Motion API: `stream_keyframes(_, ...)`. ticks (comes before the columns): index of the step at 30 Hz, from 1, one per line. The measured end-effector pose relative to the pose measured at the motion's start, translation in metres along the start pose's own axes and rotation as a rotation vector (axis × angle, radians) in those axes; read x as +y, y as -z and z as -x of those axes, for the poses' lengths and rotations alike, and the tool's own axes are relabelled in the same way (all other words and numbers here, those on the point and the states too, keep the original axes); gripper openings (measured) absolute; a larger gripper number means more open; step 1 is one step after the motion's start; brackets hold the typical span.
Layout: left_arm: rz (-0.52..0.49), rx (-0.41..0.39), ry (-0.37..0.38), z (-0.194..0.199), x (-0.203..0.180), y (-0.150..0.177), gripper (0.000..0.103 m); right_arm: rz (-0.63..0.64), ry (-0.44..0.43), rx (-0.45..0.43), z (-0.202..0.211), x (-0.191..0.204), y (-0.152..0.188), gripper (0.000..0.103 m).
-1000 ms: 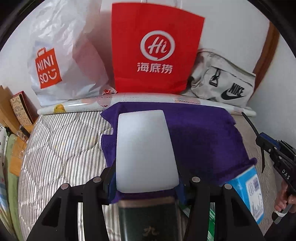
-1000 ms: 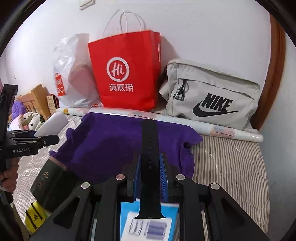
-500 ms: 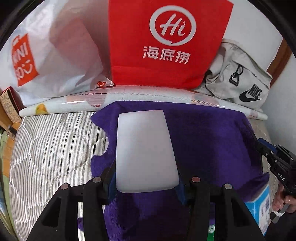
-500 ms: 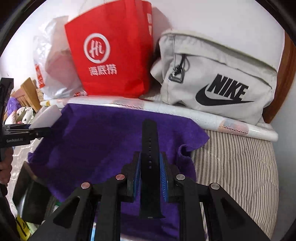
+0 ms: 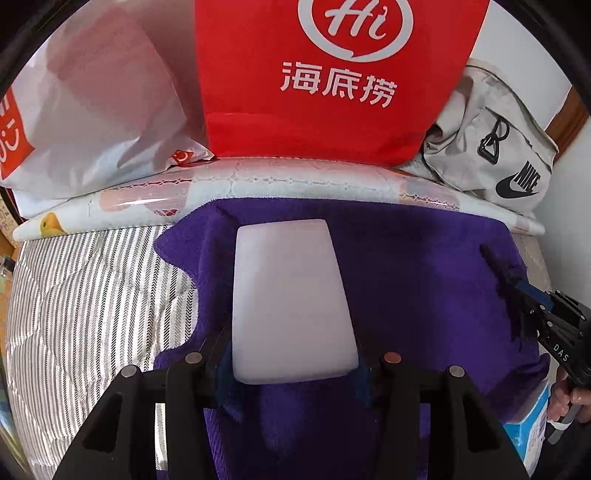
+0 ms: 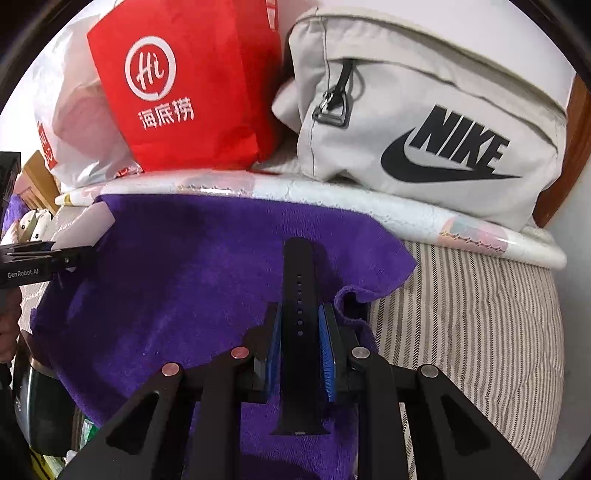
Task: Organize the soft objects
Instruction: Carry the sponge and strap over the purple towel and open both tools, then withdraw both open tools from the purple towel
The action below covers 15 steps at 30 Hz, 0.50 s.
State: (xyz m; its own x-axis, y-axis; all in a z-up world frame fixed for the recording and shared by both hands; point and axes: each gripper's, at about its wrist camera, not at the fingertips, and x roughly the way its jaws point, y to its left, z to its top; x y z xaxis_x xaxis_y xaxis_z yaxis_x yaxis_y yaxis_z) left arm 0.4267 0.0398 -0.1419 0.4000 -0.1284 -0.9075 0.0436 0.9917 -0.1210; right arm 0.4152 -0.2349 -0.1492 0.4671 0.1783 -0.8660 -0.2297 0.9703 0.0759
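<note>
Black strap [image 6: 299,332] points straight ahead, clamped in right tool [image 6: 300,343].

This is a bedroom in someone's home. A bed with a grey-and-white striped quilt [image 5: 92,295] fills the floor of the view, pushed up against a plain white wall [image 6: 461,33] with a strip of brown wood trim [image 6: 580,122] at the corner. Along the wall sits everyday clutter: a red paper shopping bag [image 5: 332,81] from a hotpot restaurant, a white plastic Miniso bag [image 5: 96,107], a beige Nike pouch [image 6: 424,110], and a rolled patterned sheet [image 5: 258,181]. A purple towel [image 6: 192,280] lies spread on the bedding.
</note>
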Motion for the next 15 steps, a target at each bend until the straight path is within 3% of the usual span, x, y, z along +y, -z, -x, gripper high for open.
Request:
stream_keyframes(4, 0.006, 0.017, 0.012, -0.003, -0.001, -0.003, 0.052, -0.013, -0.011, 0.018, -0.005, -0.002, -0.001, 0.02)
stream_keyframes(7, -0.003, 0.022, 0.04, 0.0, -0.003, -0.003, 0.067, -0.013, -0.007, 0.022, -0.006, -0.002, -0.001, 0.021)
stream_keyframes(13, -0.027, -0.008, -0.002, 0.017, -0.009, 0.003, 0.071, -0.011, -0.015, -0.014, 0.008, 0.003, -0.001, 0.042)
stream_keyframes(15, -0.028, -0.021, -0.011, 0.027, -0.009, 0.008, 0.071, -0.015, -0.016, -0.031, 0.017, 0.004, 0.001, 0.042)
